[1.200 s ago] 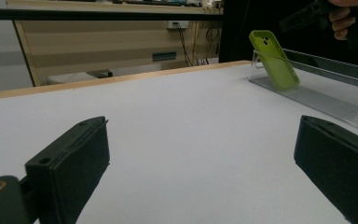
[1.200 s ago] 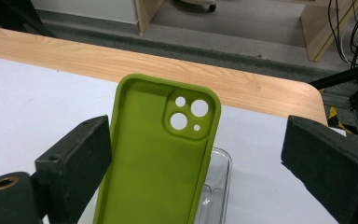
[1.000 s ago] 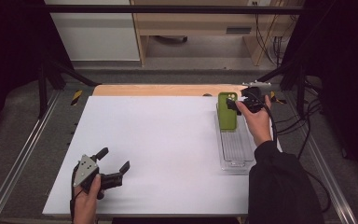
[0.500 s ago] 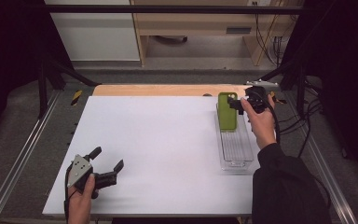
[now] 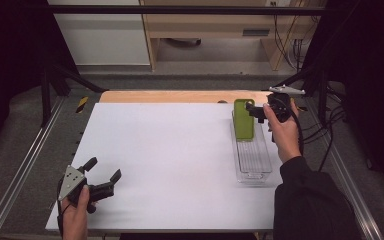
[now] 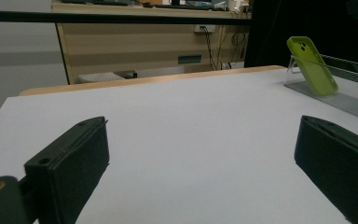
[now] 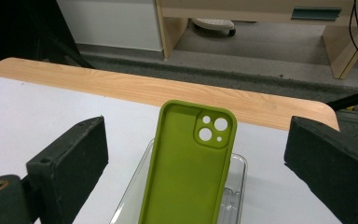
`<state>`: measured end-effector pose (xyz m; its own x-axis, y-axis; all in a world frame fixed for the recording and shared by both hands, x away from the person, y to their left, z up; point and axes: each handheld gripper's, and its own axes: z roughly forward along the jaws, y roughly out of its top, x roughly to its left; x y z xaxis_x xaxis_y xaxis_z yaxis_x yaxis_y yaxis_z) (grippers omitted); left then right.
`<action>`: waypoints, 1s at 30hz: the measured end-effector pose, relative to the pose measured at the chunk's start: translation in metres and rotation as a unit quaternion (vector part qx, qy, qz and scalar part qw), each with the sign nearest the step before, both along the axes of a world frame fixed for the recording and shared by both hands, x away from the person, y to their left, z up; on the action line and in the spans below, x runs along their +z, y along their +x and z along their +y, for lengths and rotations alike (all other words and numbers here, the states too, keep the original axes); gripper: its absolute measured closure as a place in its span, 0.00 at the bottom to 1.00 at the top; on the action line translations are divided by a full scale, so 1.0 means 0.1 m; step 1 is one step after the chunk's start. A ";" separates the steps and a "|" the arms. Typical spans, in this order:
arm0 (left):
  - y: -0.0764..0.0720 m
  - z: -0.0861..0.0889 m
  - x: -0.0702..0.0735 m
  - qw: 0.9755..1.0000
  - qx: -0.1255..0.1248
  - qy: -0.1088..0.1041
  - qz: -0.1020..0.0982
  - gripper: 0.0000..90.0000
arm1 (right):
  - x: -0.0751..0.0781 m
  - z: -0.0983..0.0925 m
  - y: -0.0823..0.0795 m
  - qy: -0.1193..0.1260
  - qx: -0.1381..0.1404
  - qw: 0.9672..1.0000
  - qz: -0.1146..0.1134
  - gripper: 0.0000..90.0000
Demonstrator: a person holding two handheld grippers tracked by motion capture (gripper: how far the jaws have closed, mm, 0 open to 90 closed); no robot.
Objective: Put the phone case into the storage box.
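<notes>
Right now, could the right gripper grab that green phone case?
Probably yes: the right gripper is open, with the phone case leaning in the clear tray right before its jaws, and nothing between them.

Phone case [image 5: 243,119]: plain lime green. Tray [image 5: 253,162]: clear, ribbed base. Worktop [image 5: 170,160]: plain white, light wood strip at far edge. Left gripper [image 5: 103,176] and right gripper [image 5: 251,110]: black.

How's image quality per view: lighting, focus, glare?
High view: table evenly lit, surroundings dark, slightly soft; clear tray shows faint glints. Left gripper view: the near jaws are soft, the green phone case far off fairly sharp, dark background at right. Right gripper view: phone case crisp and evenly lit, no glare; jaws slightly blurred.
</notes>
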<state>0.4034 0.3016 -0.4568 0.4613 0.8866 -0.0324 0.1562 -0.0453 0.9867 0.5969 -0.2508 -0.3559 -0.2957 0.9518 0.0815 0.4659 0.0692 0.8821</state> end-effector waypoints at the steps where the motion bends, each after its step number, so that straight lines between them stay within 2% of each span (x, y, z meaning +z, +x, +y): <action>1: 0.00 -0.01 0.00 1.000 -0.001 0.002 0.000 0.03 | 0.01 0.00 -0.01 0.000 0.000 1.000 0.000 0.07; 10: 0.00 -0.06 -0.01 1.000 -0.009 0.010 0.001 0.03 | 0.04 -0.07 -0.11 0.002 -0.003 1.000 -0.008 0.07; 17: 0.01 -0.06 -0.01 1.000 -0.007 0.010 0.002 0.03 | 0.06 -0.14 -0.18 -0.005 -0.005 1.000 -0.015 0.07; 27: 0.01 -0.07 -0.02 1.000 -0.008 0.013 0.002 0.03 | 0.02 -0.21 -0.29 -0.019 0.001 1.000 -0.015 0.08; 30: 0.01 -0.07 -0.02 1.000 -0.008 0.012 0.002 0.03 | 0.00 -0.24 -0.33 -0.016 0.005 1.000 -0.016 0.07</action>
